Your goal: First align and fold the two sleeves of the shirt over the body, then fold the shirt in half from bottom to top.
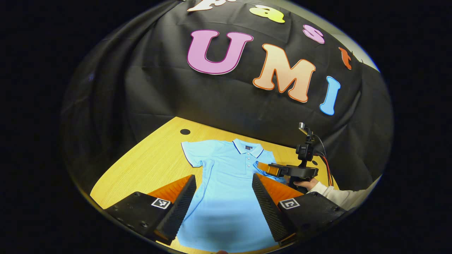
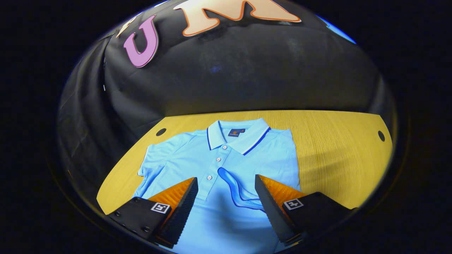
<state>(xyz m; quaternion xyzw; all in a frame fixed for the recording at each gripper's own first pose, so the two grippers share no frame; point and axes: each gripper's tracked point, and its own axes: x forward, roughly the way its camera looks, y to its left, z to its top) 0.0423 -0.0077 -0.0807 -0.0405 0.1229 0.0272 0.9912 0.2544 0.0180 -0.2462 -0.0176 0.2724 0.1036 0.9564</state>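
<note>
— Progress check: where does the light blue short-sleeved polo shirt [image 2: 226, 169] stand?

— It lies flat, front up, on the yellow wood-grain bench [image 2: 339, 141], collar toward twelve o'clock in both views. In the right gripper view, the sleeve on the three o'clock side is already folded over the body; its dark-trimmed cuff [image 2: 236, 192] rests just below the button placket. The other sleeve [image 1: 192, 151], at about ten o'clock in the left gripper view, is still spread out on the bench.

— And the grippers?

— The right gripper [image 2: 226, 204] hangs over the chest with its jaws wide apart, gripping nothing; the folded cuff sits between the fingers, but I judge it loose. The left gripper [image 1: 223, 201] hovers over the lower body, jaws likewise wide and empty. In the left gripper view, the right gripper also appears at three o'clock, held by a hand [image 1: 306, 183] in a pale sleeve.

— So what remains?

— By my reckoning, one sleeve fold is done. The spread sleeve must still be folded in, then the hem brought up to the collar.
</note>
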